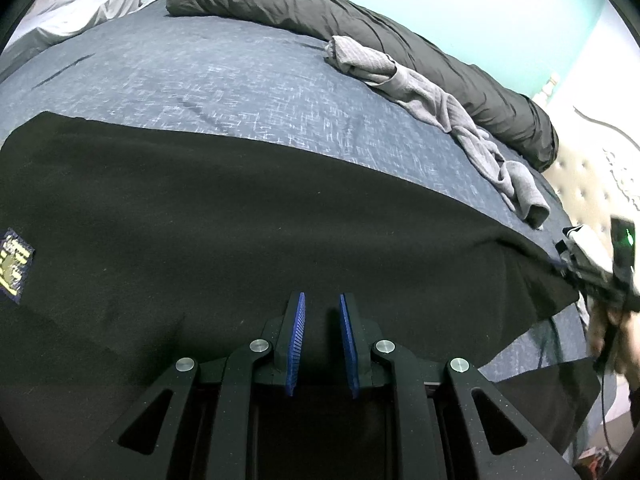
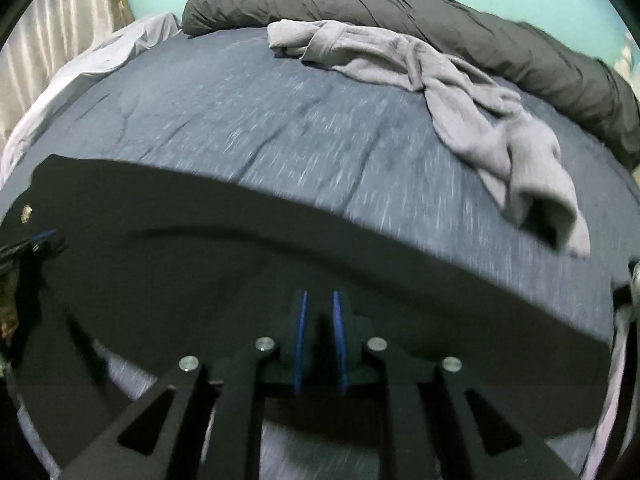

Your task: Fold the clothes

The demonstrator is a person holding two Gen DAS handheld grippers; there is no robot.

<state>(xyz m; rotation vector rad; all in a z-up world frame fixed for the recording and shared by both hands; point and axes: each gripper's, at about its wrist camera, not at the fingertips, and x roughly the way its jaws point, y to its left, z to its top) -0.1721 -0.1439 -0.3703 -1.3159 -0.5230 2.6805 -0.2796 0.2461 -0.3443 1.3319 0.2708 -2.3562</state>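
Black shirt (image 1: 240, 208) spread on the bed (image 1: 200, 80) — left gripper (image 1: 322, 300) and right gripper (image 2: 320, 298) both slightly apart, clamping nothing.

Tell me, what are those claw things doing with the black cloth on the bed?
A person is folding clothes with a gripper in each hand. A black garment lies spread flat on the blue bed cover. The left gripper and the right gripper both hover over its near edge, jaws slightly apart with nothing pinched between them. A crumpled grey garment waits farther back, beside a rolled dark duvet.
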